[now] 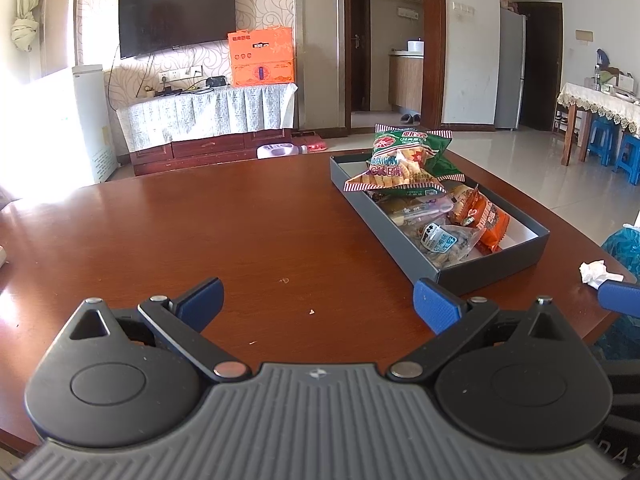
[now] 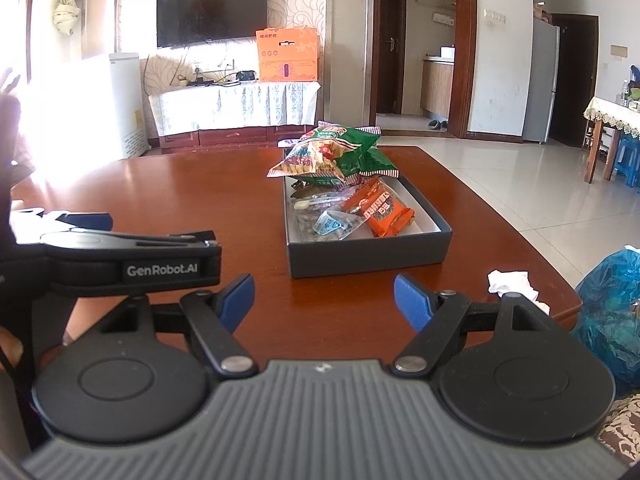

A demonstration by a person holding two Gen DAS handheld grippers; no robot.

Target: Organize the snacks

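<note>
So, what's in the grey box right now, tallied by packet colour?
Green packets: 2, stacked at the far end of the grey box
Orange packets: 1
Clear packets: at least 2, overlapping, so the exact count is unclear
Total: at least 5

Snack packets [image 2: 352, 204] in box [image 2: 370, 258] on table [image 2: 180, 184].

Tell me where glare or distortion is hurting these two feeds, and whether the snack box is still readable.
Left wrist view: window glare blows out the left edge and washes the table; fisheye bends the walls; the snack box and green cracker bag stay sharp. Right wrist view: stronger blowout at left, over the white cabinet; the orange packet stays readable.
</note>
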